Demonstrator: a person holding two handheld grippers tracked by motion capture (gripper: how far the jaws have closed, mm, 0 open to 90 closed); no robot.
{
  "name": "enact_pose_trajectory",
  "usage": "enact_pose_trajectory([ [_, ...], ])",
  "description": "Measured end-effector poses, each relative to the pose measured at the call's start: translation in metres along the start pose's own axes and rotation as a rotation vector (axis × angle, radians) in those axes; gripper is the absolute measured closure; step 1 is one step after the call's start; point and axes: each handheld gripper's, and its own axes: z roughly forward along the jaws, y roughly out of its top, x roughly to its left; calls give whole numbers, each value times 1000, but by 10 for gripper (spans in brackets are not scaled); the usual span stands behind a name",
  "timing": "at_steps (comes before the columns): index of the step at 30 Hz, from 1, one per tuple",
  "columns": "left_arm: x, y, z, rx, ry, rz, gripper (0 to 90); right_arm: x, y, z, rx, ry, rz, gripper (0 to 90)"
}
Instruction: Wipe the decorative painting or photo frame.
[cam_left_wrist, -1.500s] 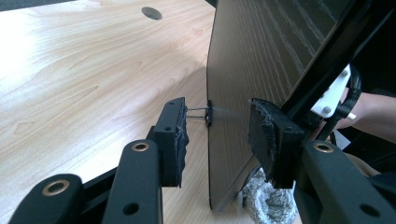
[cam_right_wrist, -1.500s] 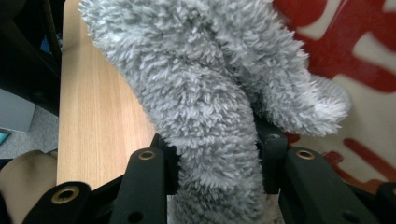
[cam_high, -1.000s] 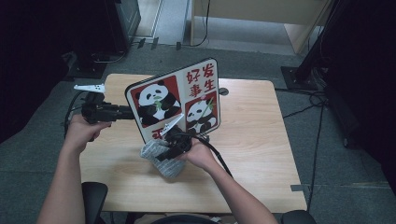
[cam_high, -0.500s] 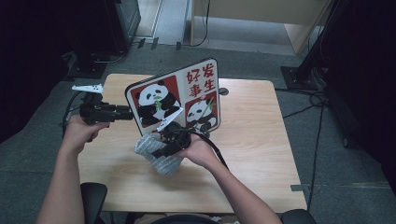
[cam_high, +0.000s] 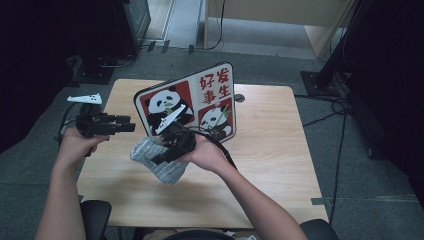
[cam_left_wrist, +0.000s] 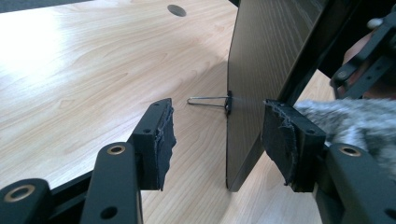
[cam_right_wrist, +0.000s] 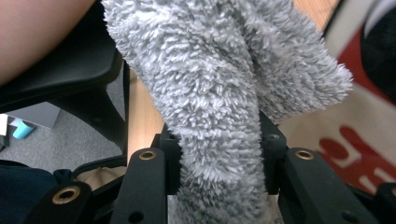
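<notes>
The right hand-held gripper (cam_high: 167, 150) clamped a fluffy grey cloth (cam_high: 162, 162), shaggy and bunched between its jaws, low at centre of the high view, against the panda board (cam_high: 187, 107) standing on the table (cam_high: 270, 150). The left hand-held gripper (cam_left_wrist: 217, 135) stood wide, unclenched, straddling the board's dark edge.

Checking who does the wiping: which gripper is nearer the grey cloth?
Right. The right gripper has its jaws shut on the grey cloth; the left gripper stands open around the panda board's edge.
</notes>
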Motion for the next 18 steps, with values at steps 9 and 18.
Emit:
enact_pose_trajectory([
  [9,1,-9,-11,-23,12,-20,435,6,27,-5,-2,6,-42,645],
  [18,2,-15,-23,-41,12,-50,430,10,51,-6,-12,3,-80,644],
])
